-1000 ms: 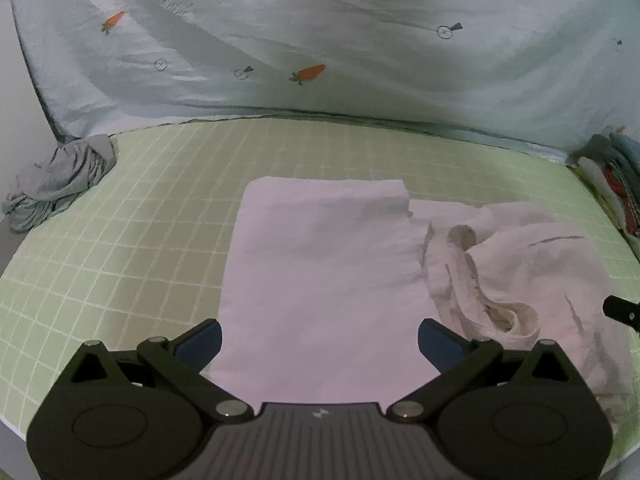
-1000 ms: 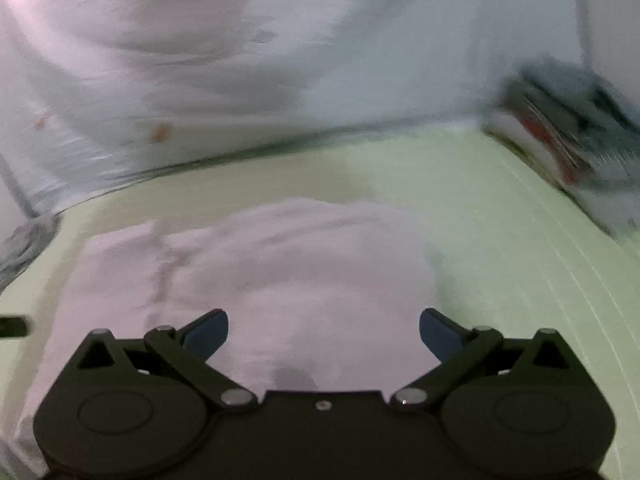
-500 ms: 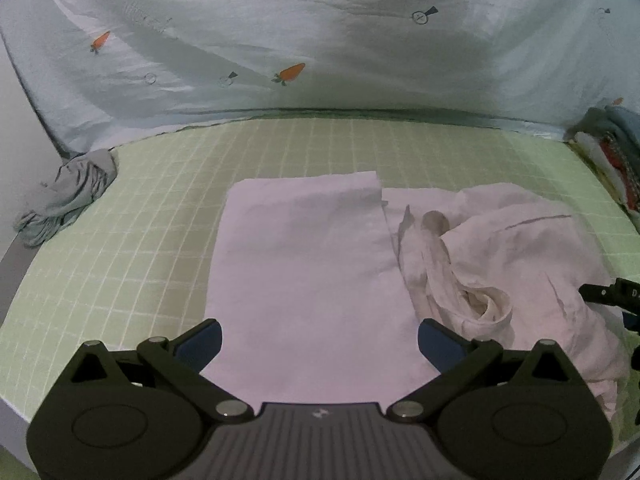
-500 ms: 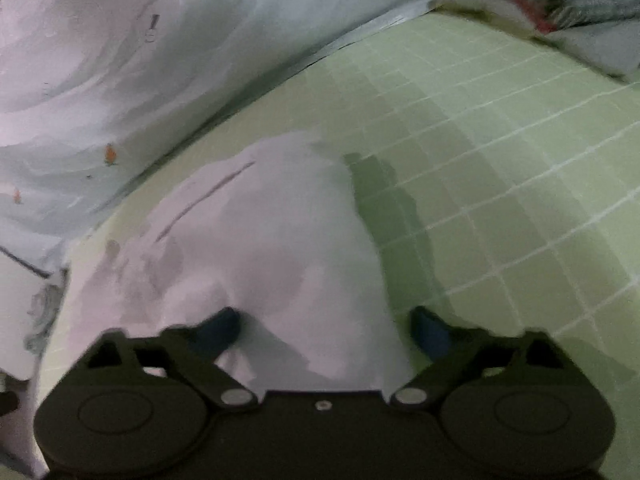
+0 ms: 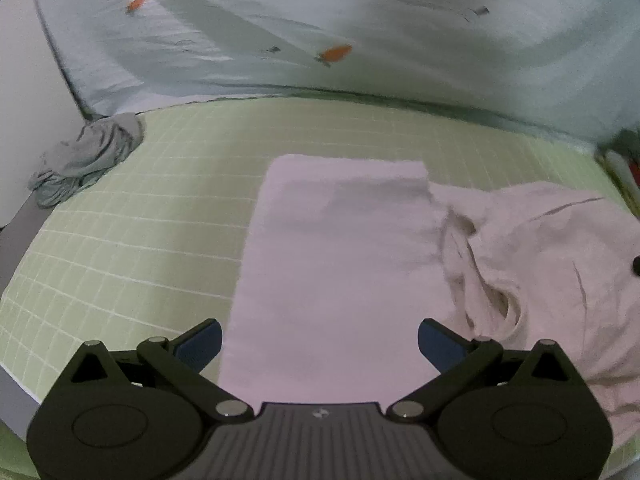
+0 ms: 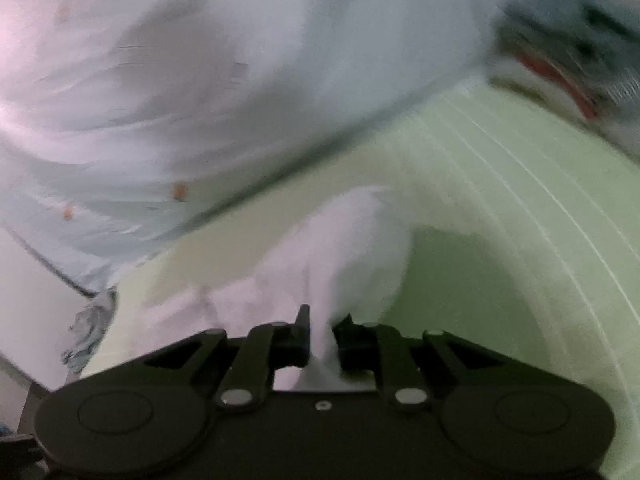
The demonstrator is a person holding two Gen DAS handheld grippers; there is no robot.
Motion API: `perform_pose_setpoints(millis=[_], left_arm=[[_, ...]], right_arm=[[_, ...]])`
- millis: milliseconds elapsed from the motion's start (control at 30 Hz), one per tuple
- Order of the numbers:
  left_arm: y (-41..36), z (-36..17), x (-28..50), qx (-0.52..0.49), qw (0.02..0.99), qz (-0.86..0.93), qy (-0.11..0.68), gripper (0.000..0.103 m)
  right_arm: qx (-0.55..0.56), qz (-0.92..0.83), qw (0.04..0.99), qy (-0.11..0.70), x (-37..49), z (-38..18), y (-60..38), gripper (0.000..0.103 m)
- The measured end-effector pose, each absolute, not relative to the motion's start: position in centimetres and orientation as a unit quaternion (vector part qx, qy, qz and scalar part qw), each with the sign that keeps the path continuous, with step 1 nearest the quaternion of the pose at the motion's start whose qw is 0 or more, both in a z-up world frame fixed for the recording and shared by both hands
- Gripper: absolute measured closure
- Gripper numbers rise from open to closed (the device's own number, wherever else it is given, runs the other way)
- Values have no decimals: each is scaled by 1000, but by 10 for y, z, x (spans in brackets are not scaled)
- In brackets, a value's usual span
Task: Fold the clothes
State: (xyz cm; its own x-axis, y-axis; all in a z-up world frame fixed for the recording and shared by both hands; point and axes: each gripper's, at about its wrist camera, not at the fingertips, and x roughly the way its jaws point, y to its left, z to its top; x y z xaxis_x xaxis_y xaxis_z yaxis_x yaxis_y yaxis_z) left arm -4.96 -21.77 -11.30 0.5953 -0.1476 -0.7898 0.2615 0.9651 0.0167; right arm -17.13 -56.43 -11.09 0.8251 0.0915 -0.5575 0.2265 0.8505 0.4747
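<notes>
A pale pink garment lies on the green checked sheet. Its left half is flat and smooth, while its right half is bunched and rumpled. My left gripper hovers open over the near edge of the flat half, with nothing between its pads. In the right wrist view my right gripper is closing, and its jaws pinch a fold of the pink garment, which rises in a peak off the sheet. That view is blurred. A dark tip of the right gripper shows at the left wrist view's right edge.
A crumpled grey garment sits at the sheet's far left corner. A light blue cover with a carrot print rises behind the bed. A pile of mixed clothes lies at the far right.
My right gripper went from wide open over the bunched cloth to pinching a fold, and it has lifted that fold. The left gripper stays open and hardly moved.
</notes>
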Motion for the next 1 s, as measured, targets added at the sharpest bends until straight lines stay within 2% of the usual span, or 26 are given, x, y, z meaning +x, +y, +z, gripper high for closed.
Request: perform_pose_setpoints(millis=[133, 300, 433, 633, 700, 767, 833, 867, 933, 1000], left_arm=[[-183, -114, -42, 47, 893, -109, 434, 0], [-136, -117, -34, 26, 892, -92, 441, 0], [-103, -117, -28, 22, 893, -85, 441, 0], [-61, -120, -15, 34, 897, -86, 432, 0], [-52, -120, -9, 42, 899, -88, 426, 0], [-48, -120, -2, 39, 898, -95, 429, 0], [-47, -120, 5, 36, 895, -107, 431, 0], [-49, -120, 8, 35, 894, -116, 432, 0], [-57, -120, 12, 33, 892, -132, 431, 0], [-68, -120, 18, 27, 887, -157, 433, 0]], right_arm=[[232, 6, 933, 275, -152, -78, -505, 90], [194, 57, 936, 289, -114, -76, -421, 90], [171, 80, 924, 334, -80, -106, -352, 88], [121, 54, 900, 416, -40, -179, -282, 82], [121, 45, 901, 414, -40, -181, -274, 74], [163, 58, 896, 408, -43, -168, -279, 54], [210, 70, 890, 398, -47, -156, -289, 44], [225, 64, 892, 386, -53, -148, -296, 33], [245, 39, 902, 354, -67, -132, -312, 18], [255, 7, 911, 323, -83, -120, -328, 14]])
